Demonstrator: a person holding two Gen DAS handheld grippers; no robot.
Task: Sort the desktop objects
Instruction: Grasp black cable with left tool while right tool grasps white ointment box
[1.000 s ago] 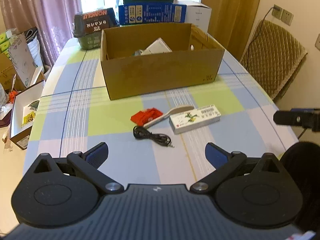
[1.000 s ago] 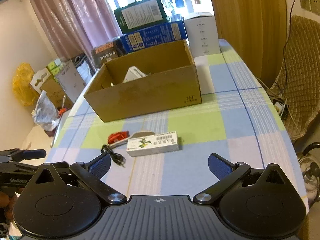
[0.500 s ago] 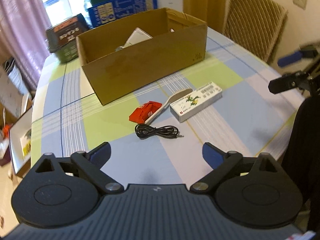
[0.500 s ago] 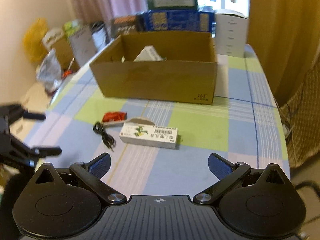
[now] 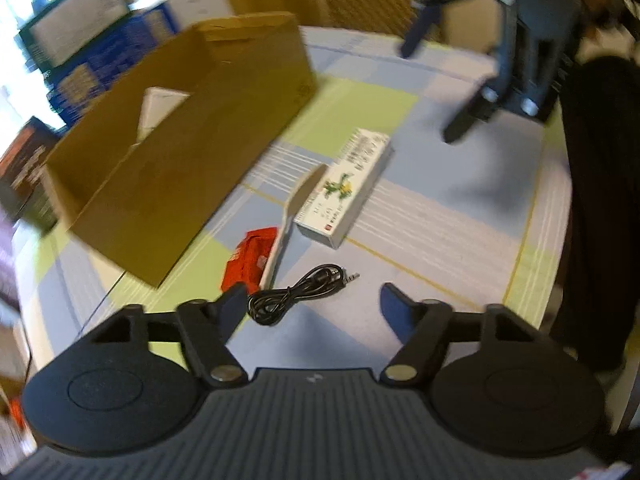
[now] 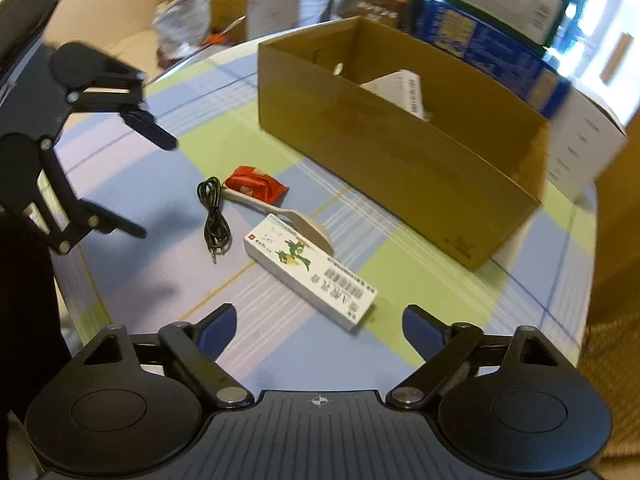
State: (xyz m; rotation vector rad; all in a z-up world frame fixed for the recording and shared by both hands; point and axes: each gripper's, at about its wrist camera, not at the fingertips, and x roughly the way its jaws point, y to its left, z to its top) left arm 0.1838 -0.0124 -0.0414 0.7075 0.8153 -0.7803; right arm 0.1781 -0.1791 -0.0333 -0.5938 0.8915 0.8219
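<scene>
On the checked tablecloth [image 5: 440,220] lie a coiled black cable [image 5: 296,292], a red packet [image 5: 250,258], a white spoon [image 5: 294,208] and a white medicine box [image 5: 344,190], all in front of an open cardboard box [image 5: 192,140]. My left gripper [image 5: 314,308] is open, low over the table, with the cable just ahead of its left fingertip. My right gripper [image 6: 318,326] is open too, the medicine box [image 6: 312,268] right before it. Beyond lie the spoon [image 6: 280,212], packet [image 6: 256,184] and cable [image 6: 214,212]. Each gripper shows in the other's view, empty.
A white carton [image 6: 404,88] leans inside the cardboard box [image 6: 400,152]. Blue and green cartons [image 6: 492,36] and a white box [image 6: 580,140] stand behind it. A person's dark clothing [image 5: 600,200] is at the table's near edge. Bags and boxes [image 6: 188,20] clutter the floor.
Both grippers have swung inward and come lower and closer to the loose items; the left now faces the cable, the right the medicine box. Both stay open. The items have not moved.
</scene>
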